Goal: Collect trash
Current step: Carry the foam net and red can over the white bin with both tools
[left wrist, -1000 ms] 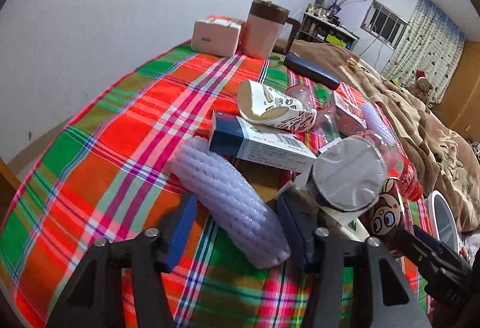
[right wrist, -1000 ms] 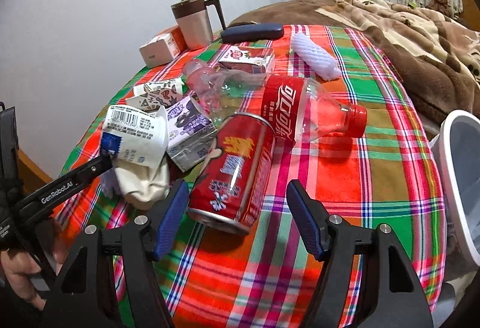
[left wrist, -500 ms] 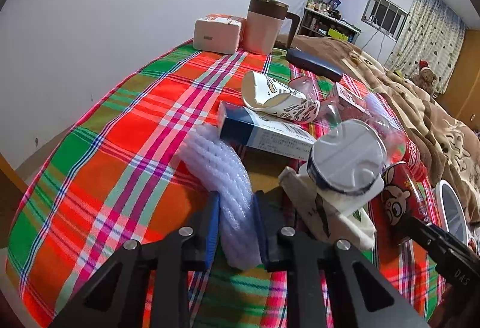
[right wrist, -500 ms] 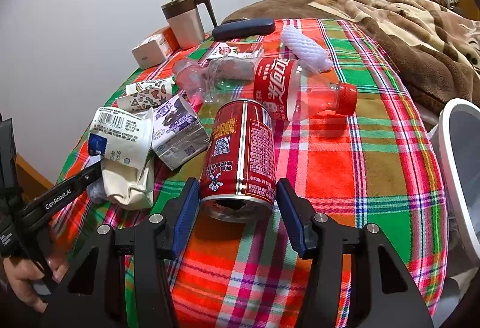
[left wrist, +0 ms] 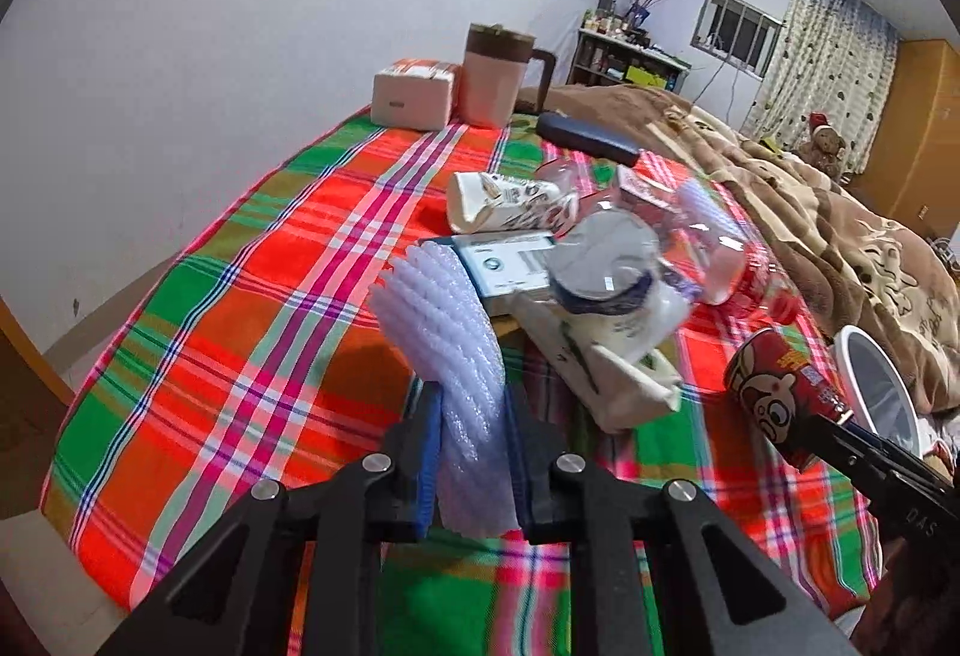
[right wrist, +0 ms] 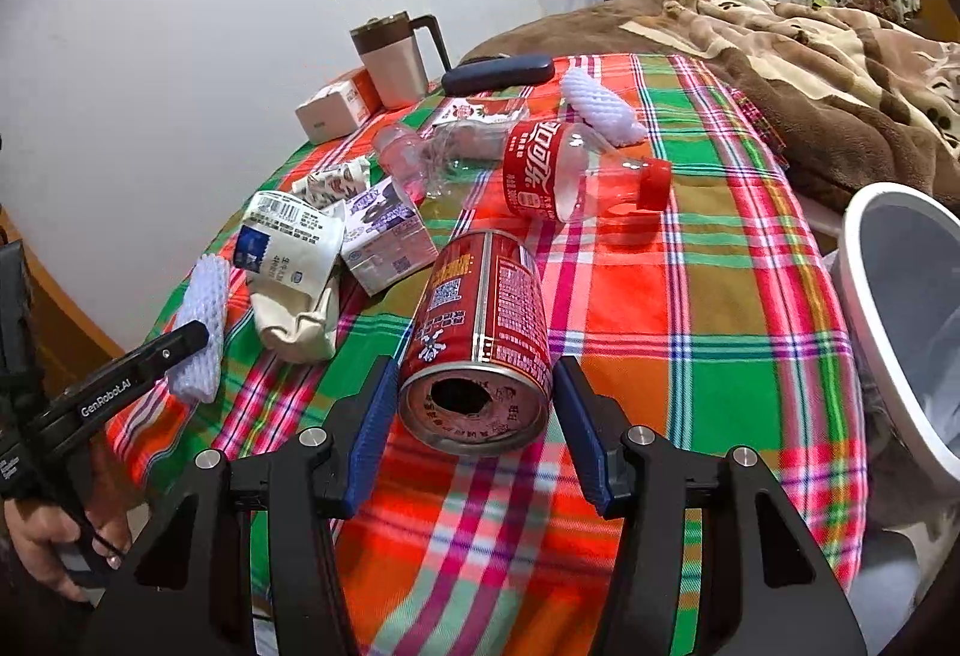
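Squeezing the white foam fruit net [left wrist: 447, 350], the left gripper [left wrist: 471, 452] now has its blue pads pressed into the net's near end, where a second ago they stood wide on either side of it; its far end rears up off the plaid tablecloth [left wrist: 240, 332], near the near edge of the table. One piece of trash looks secured.

From the right wrist, the right gripper [right wrist: 477, 434] has gone from wide apart to clamped on the red drink can [right wrist: 480, 332], pads against both sides, its opened end facing the camera, also toward the near edge. The white bin [right wrist: 870, 308] waits beyond the right edge. Both hands seem ready to carry across; the cola bottle [right wrist: 576, 173] and cartons remain.
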The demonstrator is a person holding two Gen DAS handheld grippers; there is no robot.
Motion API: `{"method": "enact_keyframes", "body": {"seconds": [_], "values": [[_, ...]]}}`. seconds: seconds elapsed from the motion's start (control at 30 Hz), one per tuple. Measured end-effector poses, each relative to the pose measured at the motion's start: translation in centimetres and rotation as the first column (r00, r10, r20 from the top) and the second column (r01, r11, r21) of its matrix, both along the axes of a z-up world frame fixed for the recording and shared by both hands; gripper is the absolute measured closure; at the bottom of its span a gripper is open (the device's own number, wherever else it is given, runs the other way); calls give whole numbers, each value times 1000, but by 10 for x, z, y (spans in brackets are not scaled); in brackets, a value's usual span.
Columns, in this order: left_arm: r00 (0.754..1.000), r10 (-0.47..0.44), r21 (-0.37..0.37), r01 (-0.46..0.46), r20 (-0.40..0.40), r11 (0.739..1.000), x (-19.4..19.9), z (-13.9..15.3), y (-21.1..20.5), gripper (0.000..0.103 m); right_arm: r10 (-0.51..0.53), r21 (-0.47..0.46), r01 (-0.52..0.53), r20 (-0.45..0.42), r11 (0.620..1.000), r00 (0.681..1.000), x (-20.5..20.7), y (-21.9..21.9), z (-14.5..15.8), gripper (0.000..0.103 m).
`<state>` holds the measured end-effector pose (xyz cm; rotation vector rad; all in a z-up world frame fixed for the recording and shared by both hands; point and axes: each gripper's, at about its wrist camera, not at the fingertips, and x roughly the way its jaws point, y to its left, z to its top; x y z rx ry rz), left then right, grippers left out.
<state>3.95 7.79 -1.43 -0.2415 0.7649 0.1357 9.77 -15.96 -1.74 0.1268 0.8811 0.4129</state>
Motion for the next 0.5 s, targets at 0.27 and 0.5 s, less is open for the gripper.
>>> {"method": "enact_keyframes", "body": {"seconds": [0.27,0.5], "values": [[998,-51,11,51,46,999,-17,22,-20,83,-17,19,16,40,1000,999,-12,-14,10,49],[991,-105,26,103,85,994,-23,39,-41,83,-45,41,43,60,998,997,-15,-31,14,49]]}}
